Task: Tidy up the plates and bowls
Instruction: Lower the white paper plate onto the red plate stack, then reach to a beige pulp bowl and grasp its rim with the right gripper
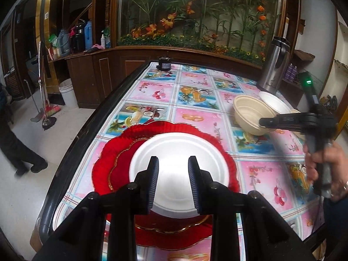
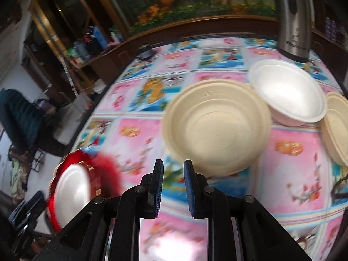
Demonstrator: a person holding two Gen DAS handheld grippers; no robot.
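We judge the plates to be done and the bowls to be the step in hand. The plate stack sits at the near left of the bench (image 1: pixel 121 100): a white plate (image 1: pixel 180 165) on a smaller red plate (image 1: pixel 121 165), on a large red scalloped plate (image 1: pixel 217 139). Our left claw (image 1: pixel 173 182) hovers over the white plate with its jaws apart and nothing between them.

Our right claw (image 2: pixel 173 187) is also parted, somewhat narrower, and empty. It points at the cream bowl (image 2: pixel 215 128), which lies ahead on the bench, tilted toward us (the right wrist view is blurred, so we cannot tell how close the fingertips are to its rim). In the left wrist view the same cream bowl (image 1: pixel 250 115) has the right claw's fingers overlapping its near rim; whether they touch it we cannot say.

Next, we think, the right claw must straddle the cream bowl's near rim and close on it, then carry it to nest with its like. A white bowl (image 2: pixel 289 91) leans against the cream bowl's far side and may shift as that bowl lifts. Another cream bowl (image 2: pixel 337 128) sits at the right edge. A steel kettle (image 2: pixel 293 21) stands just behind the white bowl, limiting room on that side.
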